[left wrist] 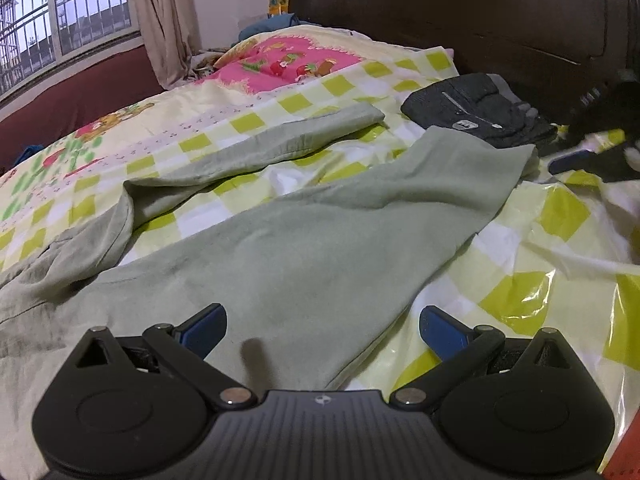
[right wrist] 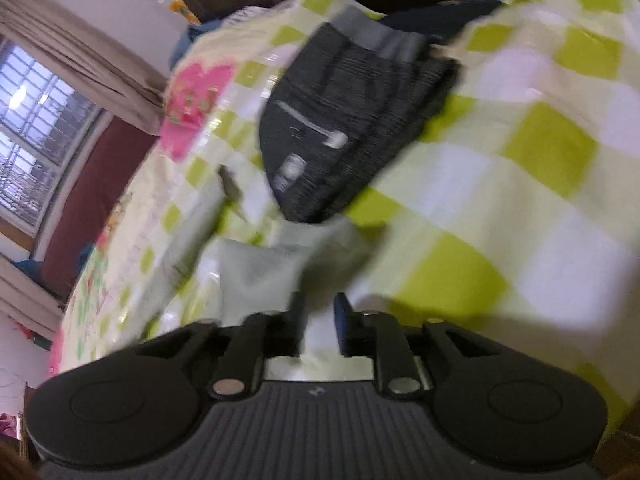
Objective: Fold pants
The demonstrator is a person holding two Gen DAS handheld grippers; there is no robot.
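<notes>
A bed fills both views, its green-and-white checked sheet (left wrist: 532, 304) under a dark headboard (left wrist: 460, 12), window and curtain off to the far left. The pale green pants (left wrist: 288, 252) lie spread across it, legs splayed apart and running away toward the far side, one cuff ending just beside a folded dark garment (left wrist: 476, 108). The left gripper (left wrist: 322, 328) hovers low over the near part of the pants, jaws wide, nothing between them. The right gripper (right wrist: 318, 320) is at the far cuff, jaws narrow; that view is smeared with motion, and I cannot tell whether cloth is actually pinched. Looks like the opening grab. To do it well, the right wants a firm bite on the cuff edge, both layers, clear of that dark garment. The left should pin or pinch near the waist so the leg travels over flat, without dragging the sheet.
</notes>
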